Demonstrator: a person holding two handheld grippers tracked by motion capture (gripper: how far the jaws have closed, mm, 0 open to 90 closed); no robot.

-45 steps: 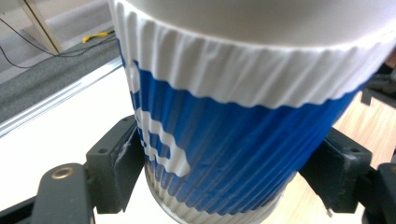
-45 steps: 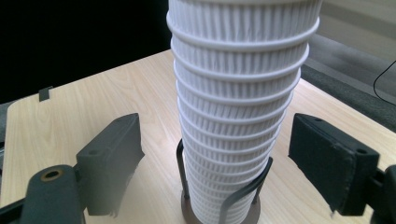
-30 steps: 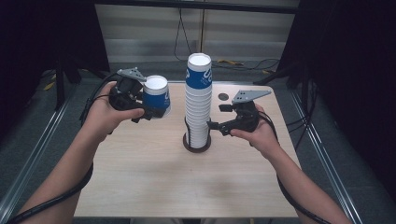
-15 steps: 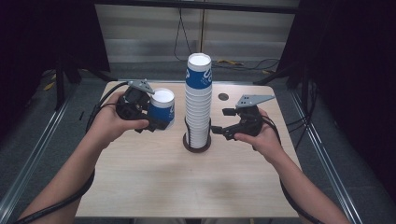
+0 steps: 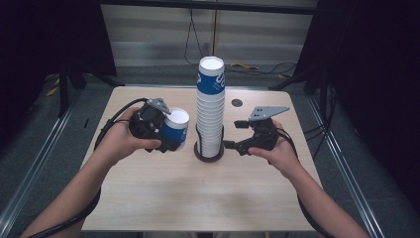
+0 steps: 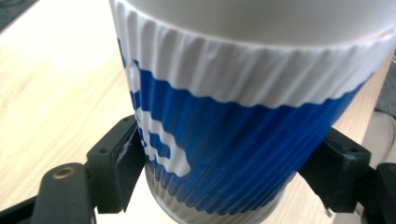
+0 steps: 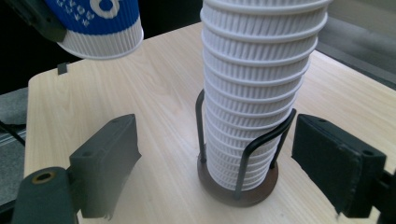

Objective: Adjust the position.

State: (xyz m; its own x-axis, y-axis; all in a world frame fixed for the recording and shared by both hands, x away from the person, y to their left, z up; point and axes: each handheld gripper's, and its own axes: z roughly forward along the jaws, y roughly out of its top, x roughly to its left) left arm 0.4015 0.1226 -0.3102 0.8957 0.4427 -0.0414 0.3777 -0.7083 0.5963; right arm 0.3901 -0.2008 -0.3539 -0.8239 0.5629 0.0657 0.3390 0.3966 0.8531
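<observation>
The left gripper [image 5: 171, 139] was clamped on the ribbed blue paper cup [image 5: 175, 129], upside down just left of the stack of cups [image 5: 210, 106]. Light and easily crushed, I'd say, so its corrugated mid-wall suited a gentle pinch. The right gripper [image 5: 235, 135] had just been opening, nothing between its jaws, beside the wire holder [image 7: 243, 154].

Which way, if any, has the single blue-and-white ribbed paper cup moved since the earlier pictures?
Yes. The blue-and-white ribbed paper cup, clamped in the left gripper, has come down toward the wooden table and nearer the base of the tall cup stack.
</observation>
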